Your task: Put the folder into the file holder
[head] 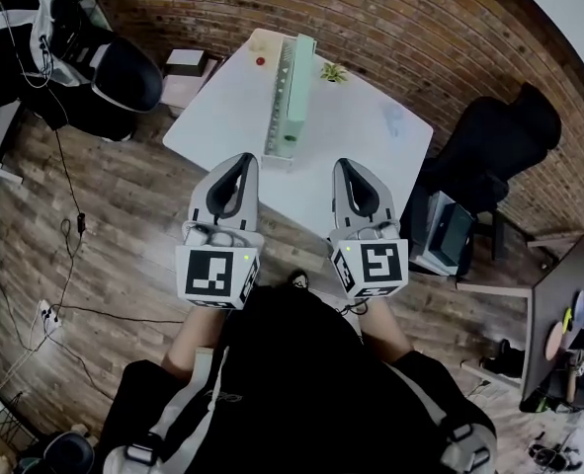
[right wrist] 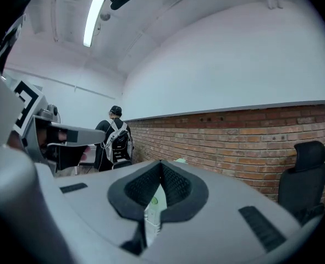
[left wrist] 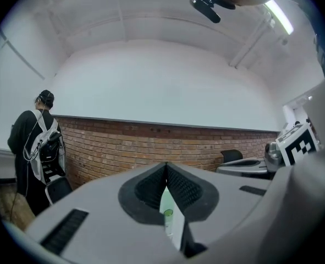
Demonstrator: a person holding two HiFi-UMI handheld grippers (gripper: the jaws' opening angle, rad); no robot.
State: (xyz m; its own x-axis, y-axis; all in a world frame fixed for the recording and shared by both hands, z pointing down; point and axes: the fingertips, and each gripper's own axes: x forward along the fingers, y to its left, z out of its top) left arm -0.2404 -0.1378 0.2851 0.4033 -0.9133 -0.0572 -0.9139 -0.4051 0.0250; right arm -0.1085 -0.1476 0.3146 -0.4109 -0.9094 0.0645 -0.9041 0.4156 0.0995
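Observation:
A long white file holder (head: 275, 117) stands on the white table (head: 371, 136), running away from me. A pale green folder (head: 298, 82) stands upright in its far part. Both grippers hover over the table's near edge, side by side and pointing at the holder. My left gripper (head: 242, 159) has its jaws shut with nothing between them, just short of the holder's near end. My right gripper (head: 343, 164) is also shut and empty, to the right of the holder. In the left gripper view the tips (left wrist: 166, 166) meet, and in the right gripper view (right wrist: 161, 164) too; a sliver of pale green shows below each.
A small potted plant (head: 333, 71) and a small red object (head: 261, 61) sit at the table's far end. A black office chair (head: 494, 141) stands right of the table. A person with a backpack (head: 74, 47) is at the far left. Cables lie on the wood floor.

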